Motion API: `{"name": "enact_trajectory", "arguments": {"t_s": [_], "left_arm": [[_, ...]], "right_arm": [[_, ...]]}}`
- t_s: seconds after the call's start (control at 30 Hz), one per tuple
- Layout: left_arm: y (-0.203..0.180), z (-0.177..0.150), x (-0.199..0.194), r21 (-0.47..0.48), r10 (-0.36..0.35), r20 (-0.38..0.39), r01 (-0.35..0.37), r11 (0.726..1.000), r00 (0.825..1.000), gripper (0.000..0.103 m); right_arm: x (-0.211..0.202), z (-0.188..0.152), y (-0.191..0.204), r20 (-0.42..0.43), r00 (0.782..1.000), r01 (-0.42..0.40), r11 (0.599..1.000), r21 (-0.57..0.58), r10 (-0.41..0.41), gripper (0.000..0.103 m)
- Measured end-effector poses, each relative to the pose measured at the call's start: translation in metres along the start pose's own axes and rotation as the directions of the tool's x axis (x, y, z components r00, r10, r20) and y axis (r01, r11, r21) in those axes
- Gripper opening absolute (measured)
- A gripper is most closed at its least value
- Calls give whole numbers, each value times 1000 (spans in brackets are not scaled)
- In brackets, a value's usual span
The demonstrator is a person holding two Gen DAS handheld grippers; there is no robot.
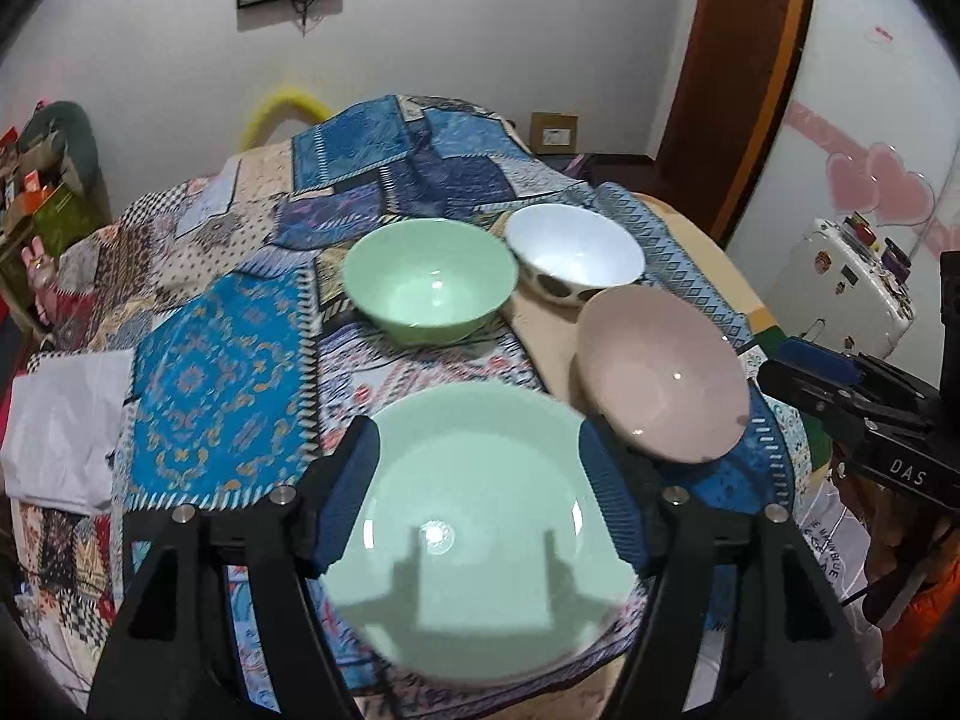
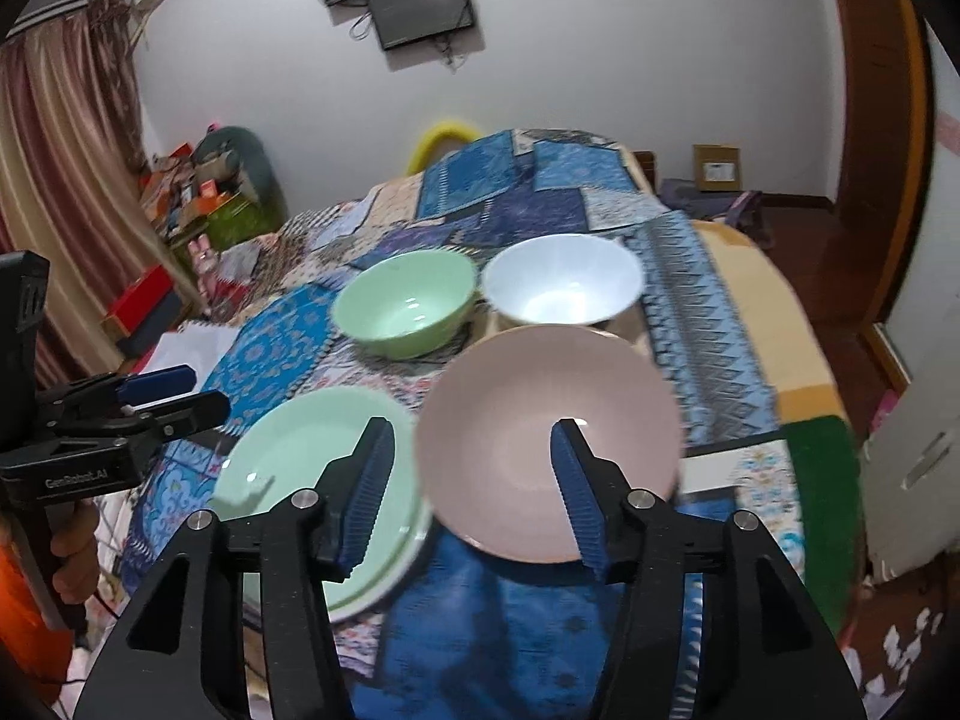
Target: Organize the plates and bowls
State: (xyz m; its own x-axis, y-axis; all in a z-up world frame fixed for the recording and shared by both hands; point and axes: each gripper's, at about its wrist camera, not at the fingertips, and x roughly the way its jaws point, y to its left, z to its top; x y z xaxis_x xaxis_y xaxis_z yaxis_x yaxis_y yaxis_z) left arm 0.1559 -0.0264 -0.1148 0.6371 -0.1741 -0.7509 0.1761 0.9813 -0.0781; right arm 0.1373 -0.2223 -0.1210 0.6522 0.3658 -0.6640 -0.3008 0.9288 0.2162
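Note:
A green plate (image 1: 480, 534) (image 2: 288, 480) lies at the front of the patchwork-covered table. A pink plate (image 1: 660, 372) (image 2: 540, 438) lies to its right. Behind them stand a green bowl (image 1: 429, 282) (image 2: 405, 303) and a white bowl (image 1: 573, 252) (image 2: 561, 279). My left gripper (image 1: 480, 474) is open, hovering over the green plate with a finger on each side. My right gripper (image 2: 471, 474) is open above the near edge of the pink plate, holding nothing. Each gripper shows at the edge of the other's view, the right one (image 1: 852, 396) and the left one (image 2: 138, 402).
A patchwork cloth (image 1: 228, 396) covers the round table (image 2: 798, 372). White folded paper (image 1: 60, 420) lies at the left edge. A white fridge (image 1: 840, 288) stands to the right, cluttered boxes (image 2: 192, 192) to the left, a wooden door frame (image 1: 744, 72) behind.

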Motion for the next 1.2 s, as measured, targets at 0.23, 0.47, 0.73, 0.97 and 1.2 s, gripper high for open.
{"name": "enact_trajectory", "arguments": {"t_s": [0.23, 0.47, 0.73, 0.97, 1.2], "left_arm": [[-25, 10, 29, 18, -25, -38, 25, 1000, 999, 77], [-42, 18, 62, 31, -43, -84, 46, 998, 996, 77], [-52, 22, 108, 42, -53, -155, 60, 997, 986, 77], [-59, 21, 135, 59, -55, -184, 67, 996, 981, 66], [-67, 19, 151, 79, -65, -220, 84, 993, 973, 40]], "right_arm": [[0, -6, -31, -16, 998, 57, 998, 29, -57, 60], [13, -12, -54, -48, 997, 64, 995, 70, -61, 62], [38, -17, -70, -80, 996, 57, 993, 101, -49, 62], [52, -22, -77, -99, 995, 33, 993, 114, -22, 60], [60, -24, -83, -108, 994, 6, 990, 140, 9, 42]]}}
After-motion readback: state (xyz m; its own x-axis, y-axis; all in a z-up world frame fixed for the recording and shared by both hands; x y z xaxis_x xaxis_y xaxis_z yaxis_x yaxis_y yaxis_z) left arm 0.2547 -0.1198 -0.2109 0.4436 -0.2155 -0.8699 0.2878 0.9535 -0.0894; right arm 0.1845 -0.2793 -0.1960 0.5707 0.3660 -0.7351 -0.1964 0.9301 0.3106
